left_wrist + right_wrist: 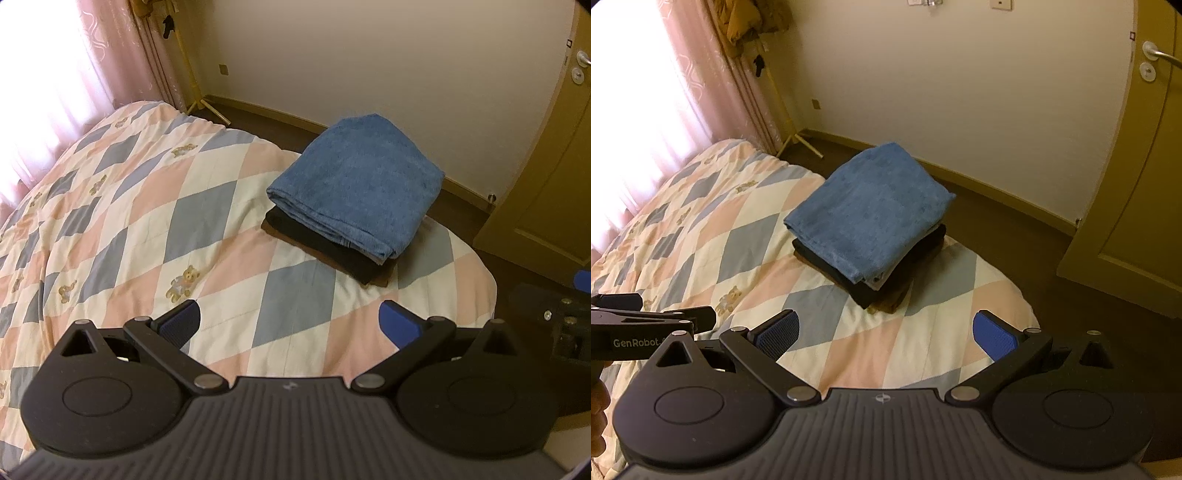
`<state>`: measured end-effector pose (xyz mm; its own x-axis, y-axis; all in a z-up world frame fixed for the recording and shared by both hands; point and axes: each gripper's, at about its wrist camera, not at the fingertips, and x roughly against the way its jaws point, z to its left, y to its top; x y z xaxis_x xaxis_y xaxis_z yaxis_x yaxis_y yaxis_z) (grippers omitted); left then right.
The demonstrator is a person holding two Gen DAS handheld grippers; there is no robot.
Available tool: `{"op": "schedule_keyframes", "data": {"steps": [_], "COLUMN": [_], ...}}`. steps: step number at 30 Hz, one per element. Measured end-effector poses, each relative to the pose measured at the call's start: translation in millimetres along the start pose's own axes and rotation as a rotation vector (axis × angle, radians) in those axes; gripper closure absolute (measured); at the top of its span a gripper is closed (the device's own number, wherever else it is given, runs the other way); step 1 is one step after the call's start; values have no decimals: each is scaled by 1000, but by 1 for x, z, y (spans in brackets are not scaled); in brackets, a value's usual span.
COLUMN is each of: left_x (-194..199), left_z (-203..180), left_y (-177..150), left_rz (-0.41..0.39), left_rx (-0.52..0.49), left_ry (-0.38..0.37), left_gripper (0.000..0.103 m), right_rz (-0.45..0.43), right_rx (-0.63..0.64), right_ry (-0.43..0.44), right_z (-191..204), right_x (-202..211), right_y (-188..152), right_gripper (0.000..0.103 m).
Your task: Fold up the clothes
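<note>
- Folded blue towel [356, 182] on top of a neat stack, dark garment [325, 251] and a brown layer beneath — all resting near the far corner of the bed [147, 206], toward 1 o'clock in the left wrist view, 12 o'clock in the right.
- Judged nearly or fully finished: nothing unfolded visible on the quilt, though the near part of the bed sits hidden under the tools.
- Left gripper [290, 325] above bare quilt, jaws spread wide, holding nothing.
- Right gripper [886, 334] likewise wide and empty, well short of the stack.
- Only the right wrist view shows a thin pale layer [877, 282] between blue and dark, plus a jacket [753, 18] hung by the curtain [701, 74].
- Only the left shows more quilt toward 9 o'clock.
</note>
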<state>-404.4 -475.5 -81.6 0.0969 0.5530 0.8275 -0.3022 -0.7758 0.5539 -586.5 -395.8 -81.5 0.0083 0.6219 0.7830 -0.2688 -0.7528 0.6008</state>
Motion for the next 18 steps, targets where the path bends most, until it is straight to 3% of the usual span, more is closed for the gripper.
{"op": "schedule_keyframes", "data": {"steps": [18], "left_x": [-26], "left_z": [-20], "left_y": [33], "left_rz": [-6], "left_rx": [17], "left_ry": [-5], "left_gripper": [1], "right_rz": [-2], "right_rx": [10], "right_ry": [14], "right_z": [-26], "right_x": [-24], "right_y": [32], "right_gripper": [0]}}
